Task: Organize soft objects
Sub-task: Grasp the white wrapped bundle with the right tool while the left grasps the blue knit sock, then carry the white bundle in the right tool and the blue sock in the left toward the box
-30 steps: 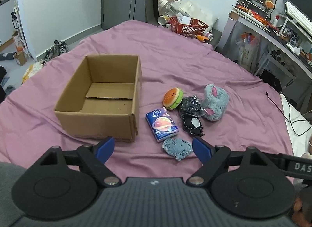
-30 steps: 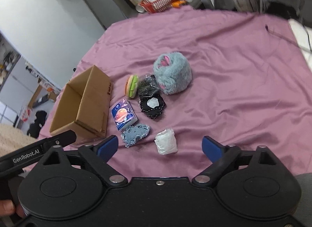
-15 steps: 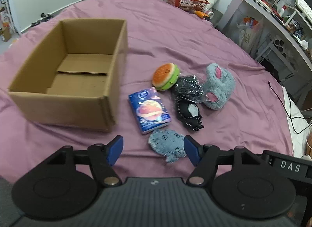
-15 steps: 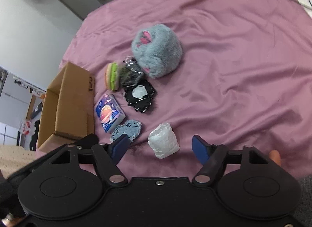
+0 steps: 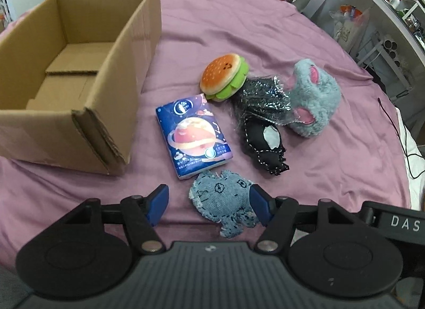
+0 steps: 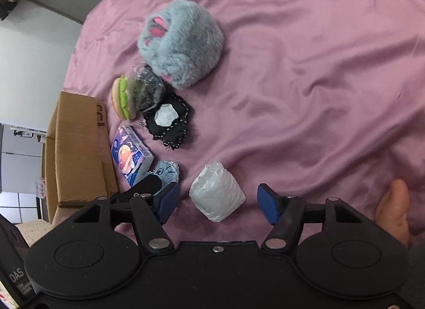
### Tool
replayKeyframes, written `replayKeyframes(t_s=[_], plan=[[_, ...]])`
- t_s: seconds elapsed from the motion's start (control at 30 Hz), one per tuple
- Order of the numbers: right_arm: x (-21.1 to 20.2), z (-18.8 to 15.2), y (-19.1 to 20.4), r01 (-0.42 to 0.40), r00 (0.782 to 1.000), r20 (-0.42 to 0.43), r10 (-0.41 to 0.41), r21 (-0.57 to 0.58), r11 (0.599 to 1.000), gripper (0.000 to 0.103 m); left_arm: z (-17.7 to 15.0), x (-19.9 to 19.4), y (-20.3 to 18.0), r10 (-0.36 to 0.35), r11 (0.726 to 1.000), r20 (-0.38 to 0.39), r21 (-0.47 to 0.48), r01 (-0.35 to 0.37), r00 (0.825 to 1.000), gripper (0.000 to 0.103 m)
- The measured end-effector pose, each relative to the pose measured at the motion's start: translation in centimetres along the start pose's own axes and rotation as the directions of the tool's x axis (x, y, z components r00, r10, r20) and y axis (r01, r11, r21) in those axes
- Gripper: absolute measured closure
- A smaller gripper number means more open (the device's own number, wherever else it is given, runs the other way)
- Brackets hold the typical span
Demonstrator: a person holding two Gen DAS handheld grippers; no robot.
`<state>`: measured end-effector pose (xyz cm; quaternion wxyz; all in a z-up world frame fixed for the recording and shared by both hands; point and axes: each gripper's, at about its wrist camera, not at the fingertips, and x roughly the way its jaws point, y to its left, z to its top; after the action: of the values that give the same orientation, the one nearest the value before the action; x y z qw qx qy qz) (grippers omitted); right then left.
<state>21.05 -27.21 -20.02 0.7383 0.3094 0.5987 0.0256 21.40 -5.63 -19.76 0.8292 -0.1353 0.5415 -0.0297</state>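
The left gripper (image 5: pixel 209 201) has its fingers spread wide around the blue denim toy (image 5: pixel 223 202) on the purple bed (image 5: pixel 305 38). The right gripper (image 6: pixel 218 200) is spread around the white packet (image 6: pixel 216 194). The cardboard box (image 5: pixel 66 70) sits at 10 o'clock from the denim toy.

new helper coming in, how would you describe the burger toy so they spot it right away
Start at the open cardboard box on the purple sheet. Just off its right wall lies the burger toy, the only orange-and-green thing among blue, grey and black neighbours.
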Motion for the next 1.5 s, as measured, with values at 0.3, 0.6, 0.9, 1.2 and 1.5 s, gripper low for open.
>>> replayKeyframes(t_s=[0.3,0.6,0.9,1.2,1.5], plan=[[2.0,0.2,-0.3,-0.008,0.998,-0.062,0.01,0.039,0.999,0.063,-0.1,1.4,0.0,-0.034,0.999,-0.035,-0.032,0.033,0.999,0.061],[0.4,-0.1,0.5,-0.042,0.999,0.025,0.042,-0.014,0.999,0.066,-0.2,-0.8,-0.5,-0.052,0.999,0.026,-0.013,0.052,0.998,0.087],[-2.6,-1.0,1.6,-0.146,0.976,0.146,0.163,-0.117,0.982,0.067,-0.5,-5.3,-1.6,-0.051,0.998,0.138,0.055,0.043,0.989,0.092],[-5.1,-1.8,3.9,-0.172,0.943,0.232,0.237,-0.271,0.947,0.067,-0.8,-9.9,-1.3,-0.001,0.998,0.242,0.064,-0.015,0.97,0.092],[-6.8,-2.6,5.7,-0.196,0.902,0.288,0.323,-0.392,0.899,0.068,-0.6,-13.7,-0.2,0.06,0.995,0.333,0.054,-0.083,0.941,0.092]])
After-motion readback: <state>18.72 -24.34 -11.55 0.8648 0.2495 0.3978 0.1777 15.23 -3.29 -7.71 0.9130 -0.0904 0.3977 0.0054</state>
